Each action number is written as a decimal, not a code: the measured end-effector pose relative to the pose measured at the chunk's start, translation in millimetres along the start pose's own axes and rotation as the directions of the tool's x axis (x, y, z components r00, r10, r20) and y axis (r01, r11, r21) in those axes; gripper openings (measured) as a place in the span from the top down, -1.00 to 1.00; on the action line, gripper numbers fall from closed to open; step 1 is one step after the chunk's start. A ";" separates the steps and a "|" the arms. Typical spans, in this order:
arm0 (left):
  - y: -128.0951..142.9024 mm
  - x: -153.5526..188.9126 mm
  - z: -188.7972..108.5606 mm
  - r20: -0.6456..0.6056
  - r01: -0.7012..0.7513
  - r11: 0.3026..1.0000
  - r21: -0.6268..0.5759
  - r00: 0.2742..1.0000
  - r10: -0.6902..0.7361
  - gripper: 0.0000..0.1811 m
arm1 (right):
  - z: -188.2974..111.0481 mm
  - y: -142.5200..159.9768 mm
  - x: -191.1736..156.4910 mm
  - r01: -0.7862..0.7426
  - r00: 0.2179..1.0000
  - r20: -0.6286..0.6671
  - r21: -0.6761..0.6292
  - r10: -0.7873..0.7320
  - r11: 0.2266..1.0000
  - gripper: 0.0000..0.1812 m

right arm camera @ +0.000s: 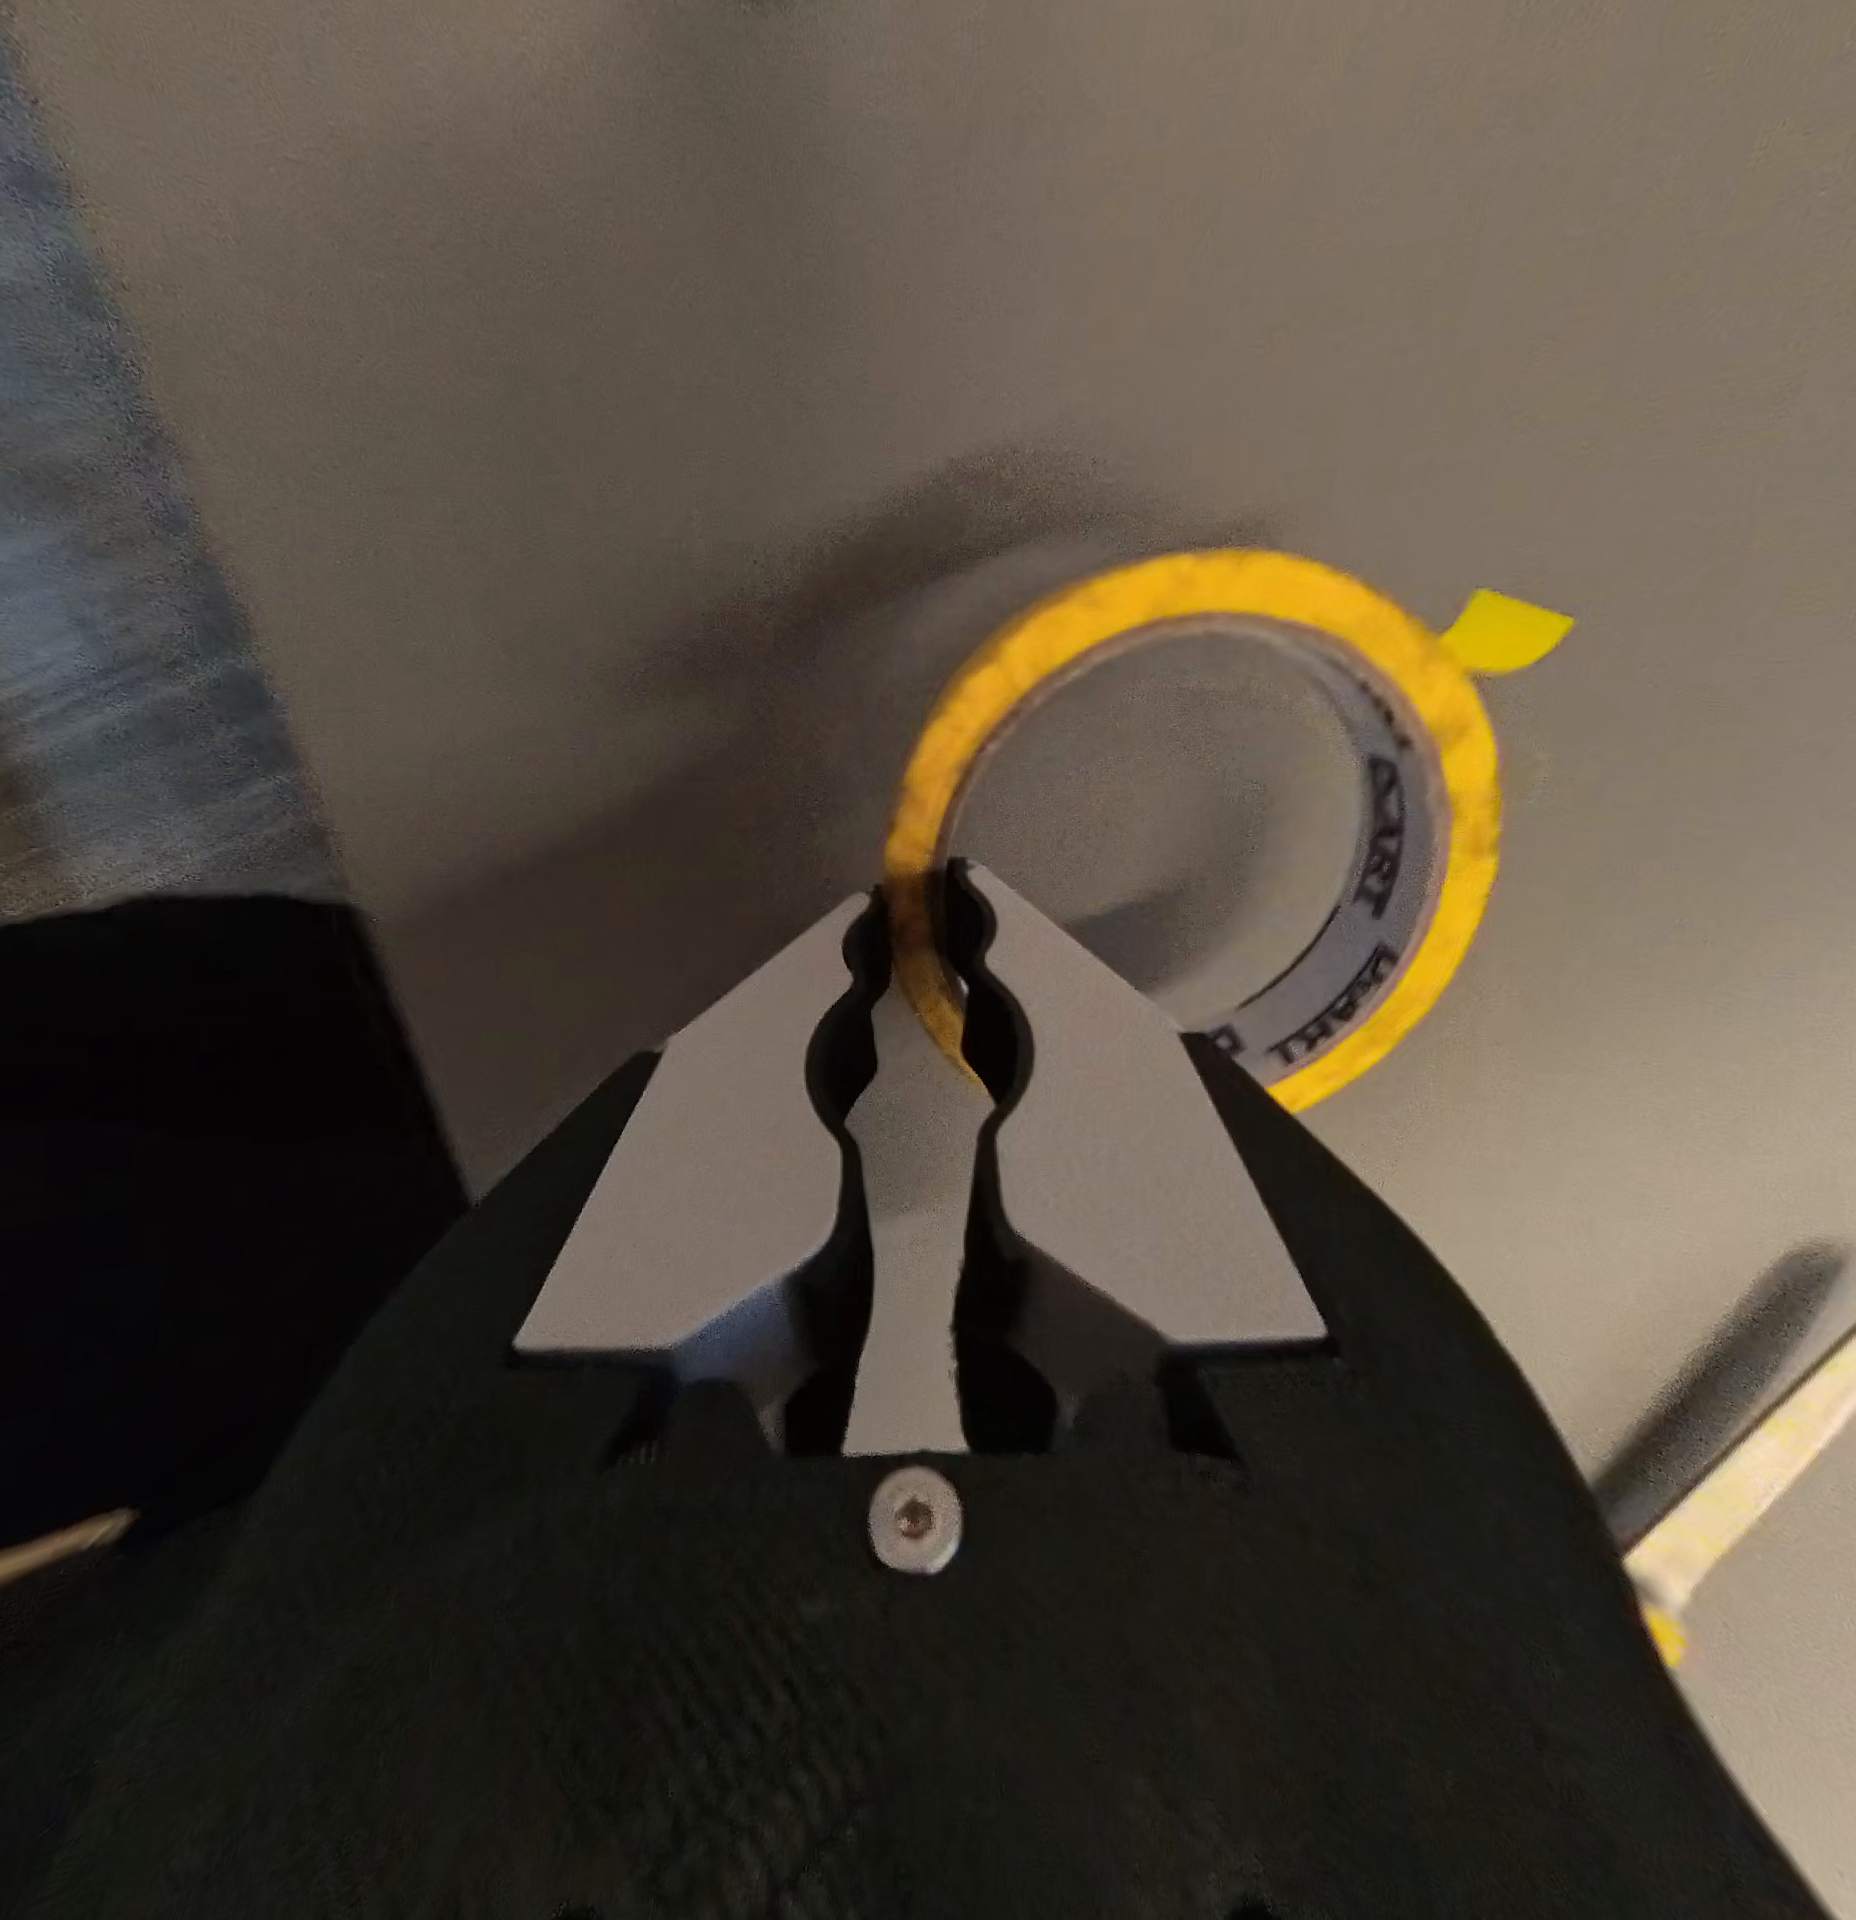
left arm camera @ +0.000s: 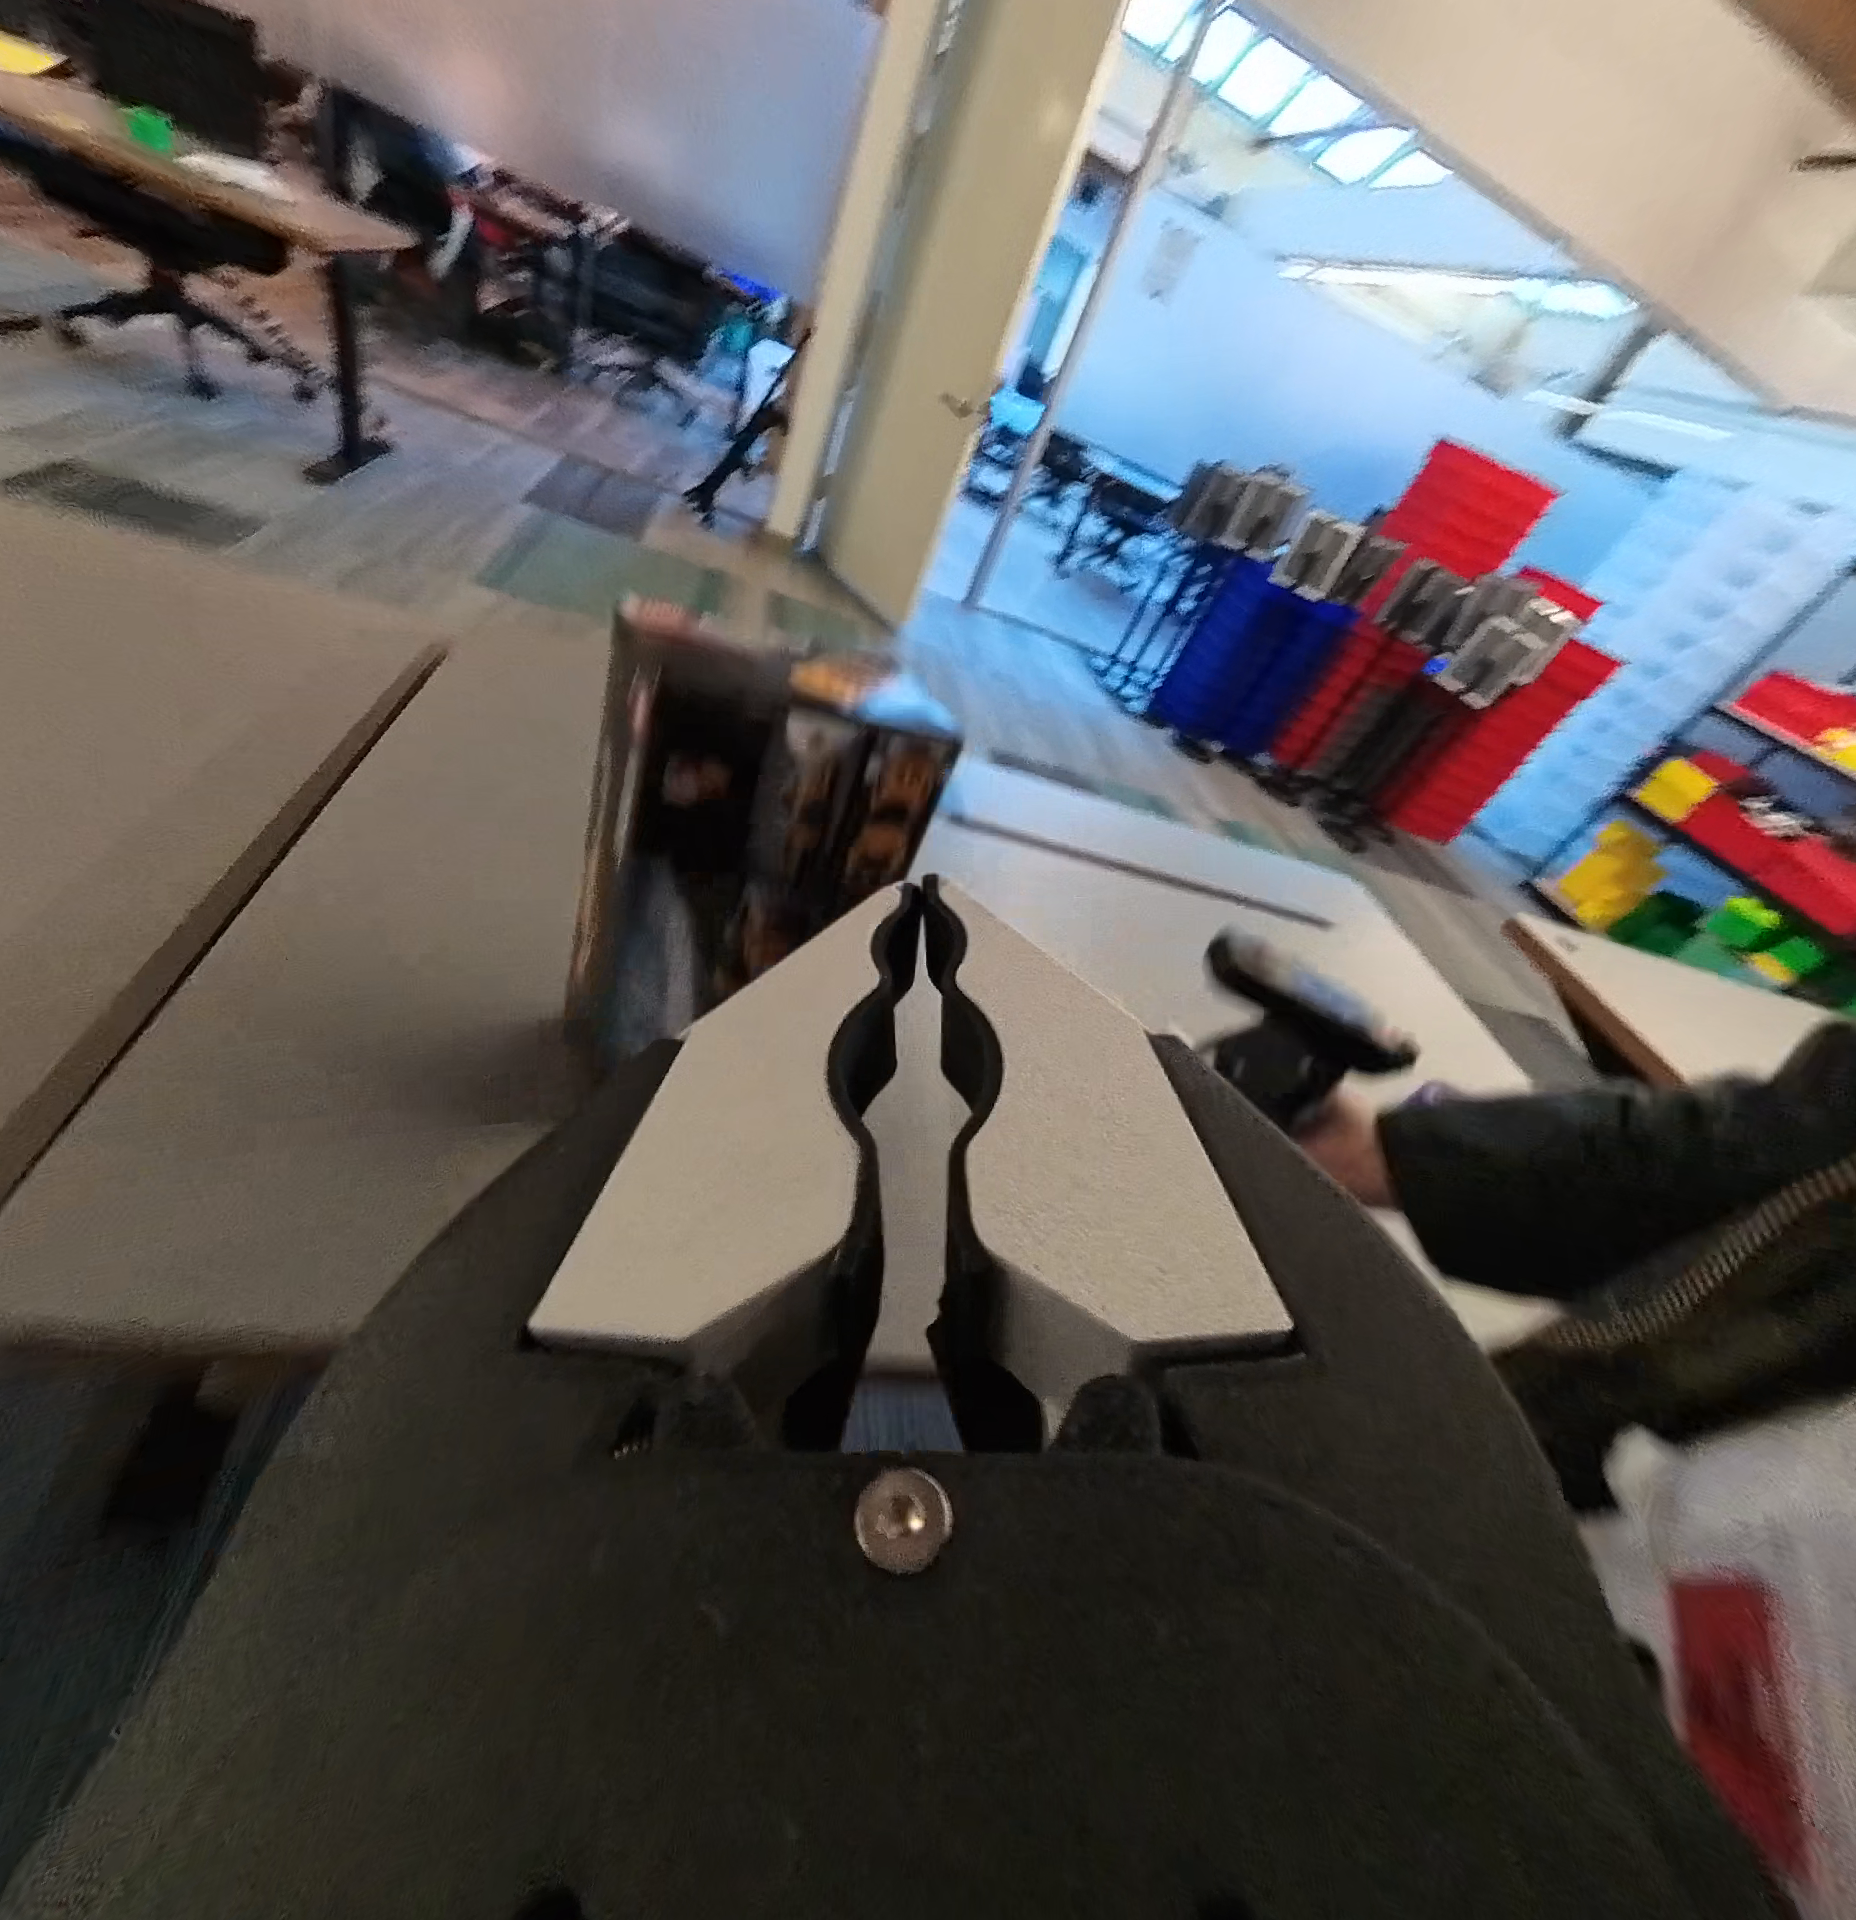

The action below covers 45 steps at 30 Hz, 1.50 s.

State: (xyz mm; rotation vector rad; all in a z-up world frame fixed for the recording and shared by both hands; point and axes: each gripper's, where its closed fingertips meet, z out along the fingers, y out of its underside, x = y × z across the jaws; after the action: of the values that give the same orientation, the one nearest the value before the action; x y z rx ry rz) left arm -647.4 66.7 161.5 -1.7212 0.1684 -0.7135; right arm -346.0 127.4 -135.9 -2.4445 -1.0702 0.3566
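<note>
Yellow tape roll (right arm camera: 1215, 831) is pinched at its near-left rim by the right hand-held gripper (right arm camera: 919, 904), whose two grey fingertips are drawn narrow with only the band of tape between them. One fingertip sits outside the ring and the other inside its hollow core. The roll stands tilted, its open centre facing the camera, and stretches up and to the right of the tips over the pale bench (right arm camera: 591, 416). A loose yellow tab (right arm camera: 1506, 629) sticks out from the roll's upper right edge. Whether the roll's far side touches the bench cannot be told from this view. A pale yellowish strip (right arm camera: 1755, 1455) lies at the lower right, blurred.

The left hand-held gripper (left arm camera: 922, 891) is closed to the tips with nothing between them, held in the air above a light bench (left arm camera: 280, 987). Just beyond its tips stands a dark printed box (left arm camera: 758, 810). To the right, a person's dark sleeve (left arm camera: 1630, 1174) reaches toward a black device (left arm camera: 1308, 1018) on the bench. Red, blue and yellow bins (left arm camera: 1464, 665) stand far behind.
</note>
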 end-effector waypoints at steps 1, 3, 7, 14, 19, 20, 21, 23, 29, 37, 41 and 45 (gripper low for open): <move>14.6 5.4 -26.5 0.044 0.010 1.000 -0.017 0.999 -0.010 1.00 | -15.0 -20.9 -11.7 0.059 0.998 0.023 0.067 -0.061 0.996 0.90; 43.6 13.9 -80.6 0.124 0.049 0.999 -0.024 0.991 -0.045 1.00 | -48.3 -60.5 -47.6 0.102 0.984 0.123 0.210 -0.130 0.972 0.90; 80.7 21.4 -177.6 0.244 0.243 0.959 0.146 0.931 -0.273 1.00 | -109.5 -120.3 -129.3 0.080 0.936 0.279 0.423 -0.214 0.903 0.90; 59.0 26.5 -285.3 0.211 0.301 0.824 0.480 0.872 -0.442 0.88 | -208.5 -198.1 -365.6 -0.021 0.331 0.672 0.707 -0.662 0.707 0.90; 6.7 57.8 -347.9 0.020 0.319 0.799 0.510 0.924 -0.382 0.60 | -284.2 -207.7 -515.3 -0.074 -0.110 0.492 0.862 -0.864 0.501 0.90; -2.8 65.5 -364.1 0.020 0.274 0.800 0.533 0.942 -0.335 0.50 | -292.5 -204.6 -537.4 -0.078 -0.143 0.414 0.901 -0.899 0.427 0.90; -7.3 69.6 -379.1 0.049 0.231 0.807 0.543 0.951 -0.305 0.41 | -299.2 -200.2 -556.7 -0.082 -0.169 0.347 0.928 -0.923 0.364 0.90; -13.2 75.1 -404.9 0.095 0.184 0.820 0.542 0.956 -0.277 0.39 | -309.0 -188.8 -586.3 -0.082 -0.212 0.272 0.952 -0.939 0.294 0.90; -43.7 86.4 -436.2 -0.067 0.303 0.810 0.503 0.947 -0.313 0.55 | -306.1 -156.4 -617.1 0.041 -0.323 0.241 0.970 -0.915 0.241 0.90; -40.6 78.1 -398.4 -0.134 0.181 0.981 0.067 0.976 -0.171 0.60 | -281.9 -146.7 -616.5 0.213 -0.328 0.263 0.956 -0.908 0.200 0.90; -37.4 74.3 -384.3 -0.170 0.136 0.991 -0.009 0.976 -0.136 0.67 | -278.0 -145.4 -612.1 0.249 -0.322 0.263 0.950 -0.909 0.187 0.90; -29.1 77.5 -372.2 -0.228 0.163 0.982 -0.097 0.957 -0.181 0.79 | -270.6 -147.7 -606.2 0.275 -0.301 0.261 0.945 -0.917 0.179 0.90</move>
State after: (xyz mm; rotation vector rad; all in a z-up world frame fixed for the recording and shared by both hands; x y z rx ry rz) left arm -794.0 -272.1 256.8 -1.7352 0.2138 -1.0536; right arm -734.2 -314.3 205.7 -0.2773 -2.2085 1.5194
